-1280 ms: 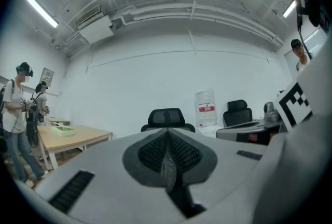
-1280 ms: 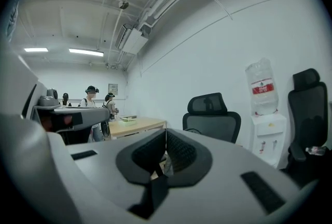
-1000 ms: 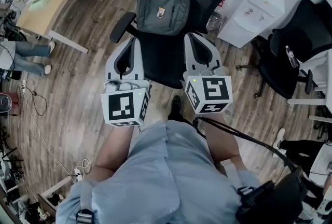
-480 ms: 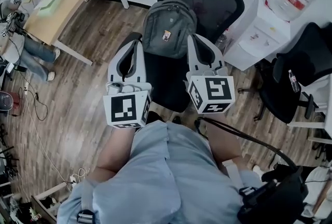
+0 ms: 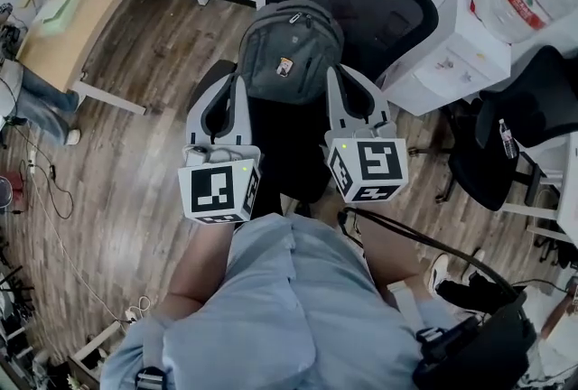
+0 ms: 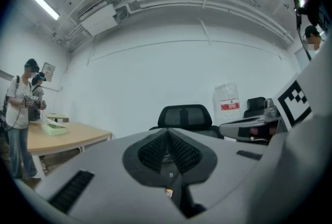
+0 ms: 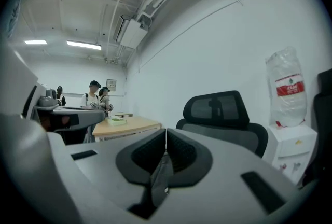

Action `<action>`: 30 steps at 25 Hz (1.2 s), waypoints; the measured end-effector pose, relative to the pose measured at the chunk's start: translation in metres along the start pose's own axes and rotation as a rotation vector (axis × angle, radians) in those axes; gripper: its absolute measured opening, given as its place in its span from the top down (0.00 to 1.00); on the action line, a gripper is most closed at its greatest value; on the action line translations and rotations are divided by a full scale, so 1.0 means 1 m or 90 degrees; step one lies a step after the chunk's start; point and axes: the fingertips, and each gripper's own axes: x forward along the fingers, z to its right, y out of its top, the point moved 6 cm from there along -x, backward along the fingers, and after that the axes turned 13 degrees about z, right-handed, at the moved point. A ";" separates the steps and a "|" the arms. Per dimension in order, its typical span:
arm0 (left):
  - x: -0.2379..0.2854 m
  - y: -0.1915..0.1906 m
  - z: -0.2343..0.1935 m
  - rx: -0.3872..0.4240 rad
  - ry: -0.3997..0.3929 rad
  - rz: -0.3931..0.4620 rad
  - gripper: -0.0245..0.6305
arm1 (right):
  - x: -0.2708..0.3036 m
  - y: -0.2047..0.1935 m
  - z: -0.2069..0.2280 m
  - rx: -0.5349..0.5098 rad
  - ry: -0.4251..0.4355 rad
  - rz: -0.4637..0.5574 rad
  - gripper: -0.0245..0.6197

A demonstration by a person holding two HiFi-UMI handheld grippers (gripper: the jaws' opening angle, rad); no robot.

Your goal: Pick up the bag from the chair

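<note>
Head view: grey bag (image 5: pixel 289 50), unreadable orange patch (image 5: pixel 284 66)

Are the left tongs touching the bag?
Cannot tell. In the head view the left tongs sit at the edge of the bag; contact is unclear.

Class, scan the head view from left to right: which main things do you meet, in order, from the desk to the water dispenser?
wooden desk → left hand-held gripper → backpack → right hand-held gripper → water dispenser
</note>
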 end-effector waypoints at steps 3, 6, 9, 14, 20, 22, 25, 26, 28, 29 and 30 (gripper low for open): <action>0.031 -0.021 -0.013 -0.008 -0.020 -0.019 0.96 | 0.027 -0.015 0.011 0.003 -0.017 -0.016 0.96; 0.058 -0.042 -0.025 -0.013 -0.041 -0.042 0.96 | 0.049 -0.031 0.020 0.007 -0.036 -0.036 0.96; 0.083 -0.063 -0.036 -0.017 -0.051 -0.062 0.96 | 0.071 -0.050 0.029 0.016 -0.045 -0.053 0.96; 0.116 -0.104 -0.047 -0.027 -0.072 -0.098 0.96 | 0.094 -0.090 0.049 0.034 -0.070 -0.098 0.95; 0.152 -0.156 -0.056 -0.027 -0.099 -0.144 0.96 | 0.117 -0.138 0.070 0.037 -0.082 -0.147 0.75; 0.163 -0.170 -0.056 -0.026 -0.116 -0.154 0.96 | 0.122 -0.152 0.079 0.040 -0.094 -0.156 0.67; 0.179 -0.188 -0.054 -0.029 -0.152 -0.165 0.67 | 0.128 -0.174 0.091 0.042 -0.107 -0.180 0.55; 0.184 -0.194 -0.053 -0.028 -0.164 -0.167 0.62 | 0.131 -0.182 0.095 0.041 -0.109 -0.191 0.52; 0.192 -0.206 -0.053 -0.015 -0.194 -0.167 0.51 | 0.135 -0.197 0.102 0.040 -0.114 -0.211 0.45; 0.196 -0.213 -0.054 -0.011 -0.207 -0.173 0.46 | 0.137 -0.204 0.105 0.042 -0.116 -0.219 0.43; 0.199 -0.221 -0.055 -0.010 -0.214 -0.185 0.44 | 0.139 -0.211 0.108 0.044 -0.116 -0.225 0.41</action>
